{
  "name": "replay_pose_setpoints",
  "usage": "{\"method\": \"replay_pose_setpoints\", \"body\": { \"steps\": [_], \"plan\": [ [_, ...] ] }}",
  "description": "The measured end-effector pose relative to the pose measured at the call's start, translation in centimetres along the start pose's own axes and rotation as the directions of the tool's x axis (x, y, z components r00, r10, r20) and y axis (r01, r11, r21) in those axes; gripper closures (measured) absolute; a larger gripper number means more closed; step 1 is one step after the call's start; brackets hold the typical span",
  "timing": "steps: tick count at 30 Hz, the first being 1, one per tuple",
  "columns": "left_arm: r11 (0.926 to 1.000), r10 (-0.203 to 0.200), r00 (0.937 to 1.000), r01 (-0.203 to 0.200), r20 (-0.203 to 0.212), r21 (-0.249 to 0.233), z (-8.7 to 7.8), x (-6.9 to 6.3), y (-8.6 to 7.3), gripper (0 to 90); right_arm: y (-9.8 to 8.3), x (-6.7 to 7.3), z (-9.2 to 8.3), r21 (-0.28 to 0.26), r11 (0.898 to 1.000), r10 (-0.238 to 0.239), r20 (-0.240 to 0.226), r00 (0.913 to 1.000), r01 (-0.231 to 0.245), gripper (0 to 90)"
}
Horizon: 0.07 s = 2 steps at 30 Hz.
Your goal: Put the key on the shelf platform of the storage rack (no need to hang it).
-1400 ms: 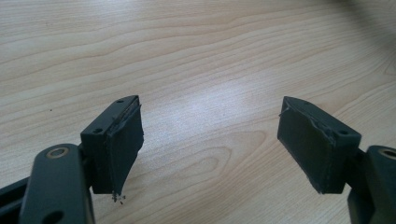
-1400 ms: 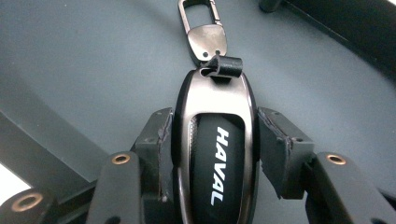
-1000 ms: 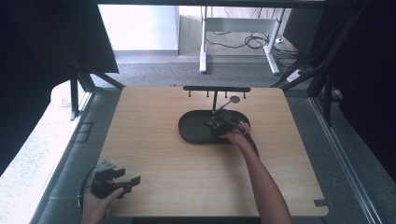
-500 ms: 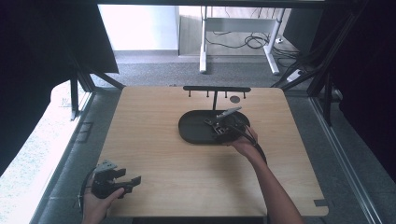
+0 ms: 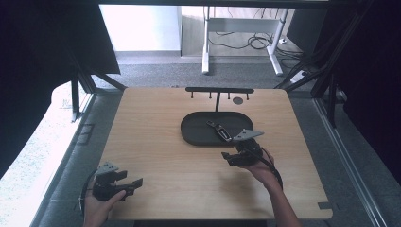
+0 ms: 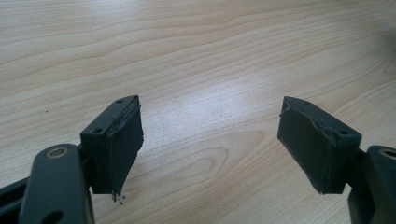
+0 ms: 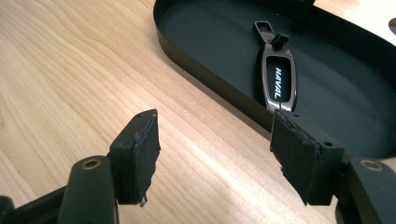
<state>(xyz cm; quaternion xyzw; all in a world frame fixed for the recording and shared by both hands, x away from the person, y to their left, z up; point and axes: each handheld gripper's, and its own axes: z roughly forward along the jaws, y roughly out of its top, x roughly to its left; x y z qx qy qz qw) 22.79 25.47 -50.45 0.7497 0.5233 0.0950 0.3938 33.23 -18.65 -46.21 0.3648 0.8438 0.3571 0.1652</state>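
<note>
Left gripper [image 5: 124,185] sat at the near left corner of the light wooden table [image 5: 156,142], held in the person's left hand [image 5: 97,210]; its jaws stood wide apart with nothing between them, bare wood grain showing past the pads [image 6: 122,140] in the left gripper view; well apart from everything else.

Mid-table lay the black oval shallow tray [image 5: 191,135], a thin black T-shaped rack with pegs [image 5: 219,90] rising from its far side; inside the tray, toward its right half, lay the dark metal key fob with a glossy black "HAVAL" insert [image 7: 276,79], flat on the tray floor, ring end pointing away, a small black clip at that end; also seen in the high view [image 5: 220,131].

Right gripper [image 5: 232,158] hovered just off the tray's near right rim, over bare table; jaws had just been closing a little but stood parted, nothing between them; fob not touched.

Handling, judged: the fob looked small, rigid, fairly dense for its size, not fragile; polished frame and glossy insert probably slippery against the worn pads; lying flat, it offered little height to pinch; best hold likely across the two long narrow edges at mid-body, jaws coming down steeply to clear the tray wall; the ring end was a poorer choice, as the fob would swing.
</note>
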Motion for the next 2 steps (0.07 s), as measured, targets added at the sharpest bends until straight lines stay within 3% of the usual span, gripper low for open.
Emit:
{"method": "replay_pose_setpoints", "body": {
  "steps": [2],
  "plan": [
    [1.0,-0.001,1.0,0.001,0.0,0.0,0.04,-0.01,0.03,22.5,-0.18,0.0,-0.16,-0.007,1.0,0.008,-0.001,1.0,-0.008,33.2]
  ]
}}
